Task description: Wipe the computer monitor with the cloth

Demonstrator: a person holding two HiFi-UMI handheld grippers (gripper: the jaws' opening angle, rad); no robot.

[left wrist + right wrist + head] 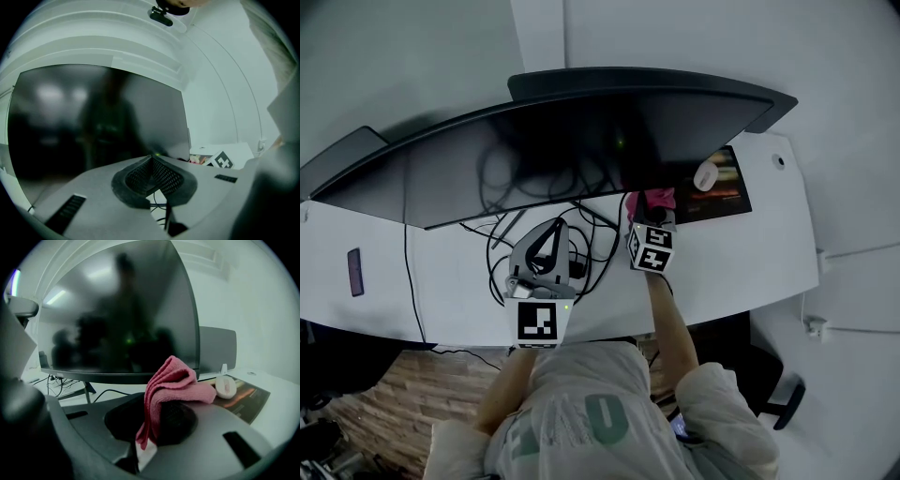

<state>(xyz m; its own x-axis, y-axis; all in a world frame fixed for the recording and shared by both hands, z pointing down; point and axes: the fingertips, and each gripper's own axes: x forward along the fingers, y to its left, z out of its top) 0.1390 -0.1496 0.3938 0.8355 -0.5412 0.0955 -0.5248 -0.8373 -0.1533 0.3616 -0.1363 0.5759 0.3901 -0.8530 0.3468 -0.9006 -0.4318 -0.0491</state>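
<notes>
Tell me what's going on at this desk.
A person holds a gripper in each hand over a white desk. The right gripper is shut on a pink cloth, raised near the lower edge of the dark monitor; it doesn't look pressed to the screen. The left gripper is shut and empty, over the cables below the monitor.

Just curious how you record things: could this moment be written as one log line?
right gripper: shut on pink cloth | left gripper: shut, empty | monitor: cloth near lower edge, contact unclear
</notes>
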